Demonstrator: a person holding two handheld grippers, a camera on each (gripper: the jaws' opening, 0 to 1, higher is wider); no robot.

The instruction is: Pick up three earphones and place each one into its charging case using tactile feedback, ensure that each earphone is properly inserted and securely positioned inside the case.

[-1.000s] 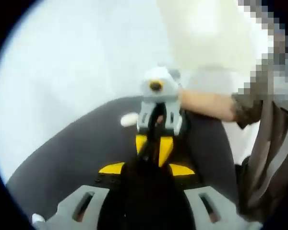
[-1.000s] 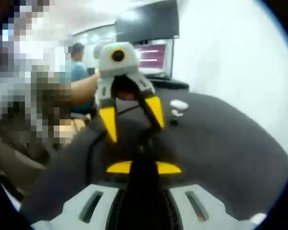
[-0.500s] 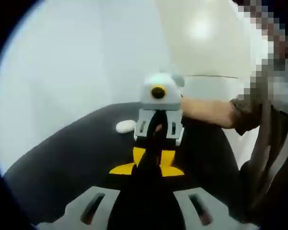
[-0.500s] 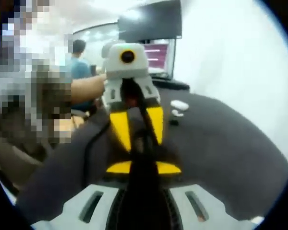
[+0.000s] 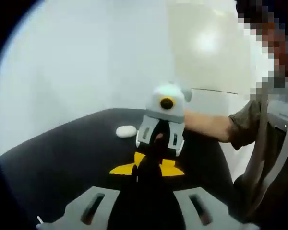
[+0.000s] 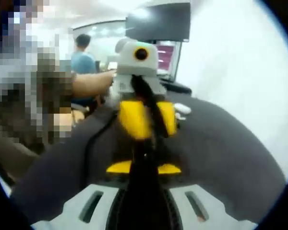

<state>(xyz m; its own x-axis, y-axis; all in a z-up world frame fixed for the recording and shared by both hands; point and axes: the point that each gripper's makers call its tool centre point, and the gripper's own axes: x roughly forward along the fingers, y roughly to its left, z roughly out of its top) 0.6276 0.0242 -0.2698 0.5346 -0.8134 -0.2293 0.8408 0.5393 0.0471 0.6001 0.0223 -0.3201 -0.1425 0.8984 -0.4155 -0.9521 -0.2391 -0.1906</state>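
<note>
Both grippers have drawn nose to nose above the dark round desk. The left gripper has pressed its yellow jaws nearly together; the right gripper looks pressed together too. A white oval charging case waits near the far edge, untouched.

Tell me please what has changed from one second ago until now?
In the right gripper view, the left gripper had its yellow jaws spread; they have closed together, tips near the right gripper. Both grippers stayed facing each other over the black table. The white charging case stayed put.
</note>
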